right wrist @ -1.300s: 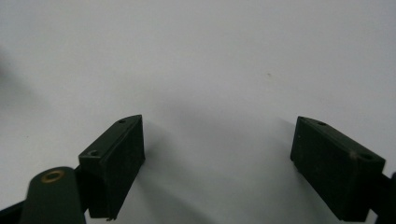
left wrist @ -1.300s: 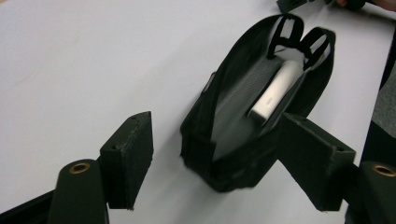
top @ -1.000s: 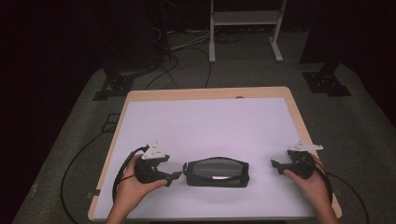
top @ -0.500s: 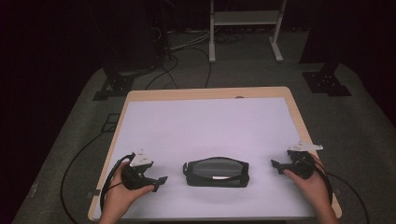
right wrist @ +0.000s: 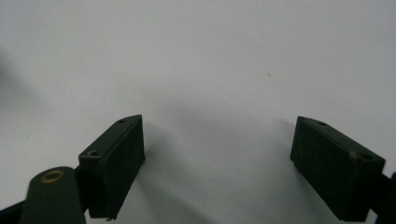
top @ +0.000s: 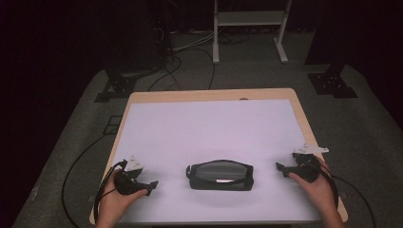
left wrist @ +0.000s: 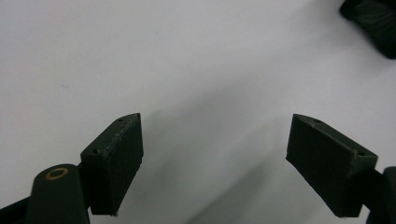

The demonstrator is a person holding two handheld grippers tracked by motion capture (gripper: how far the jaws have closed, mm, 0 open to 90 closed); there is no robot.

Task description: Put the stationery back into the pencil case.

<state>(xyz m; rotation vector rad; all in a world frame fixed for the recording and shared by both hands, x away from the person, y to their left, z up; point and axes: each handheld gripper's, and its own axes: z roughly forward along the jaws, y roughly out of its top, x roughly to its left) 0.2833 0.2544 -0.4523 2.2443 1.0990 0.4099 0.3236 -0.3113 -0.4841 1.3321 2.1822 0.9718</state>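
Dark grey zippered fabric pouch (top: 219,175) lying flat at near-centre of white-topped bench (top: 209,128) | left gripper (top: 151,185), right gripper (top: 280,167) flanking, apart from it, fingers (left wrist: 114,161) spread, empty | advice: approach low, pinch each end squarely.

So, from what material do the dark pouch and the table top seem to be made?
The pouch looks like soft fabric, black with a greyer matt panel on top: its outline sags and a thin strap loops over it. The table top seems to be a smooth matt white sheet over wood, since a pale wooden rim shows around it.
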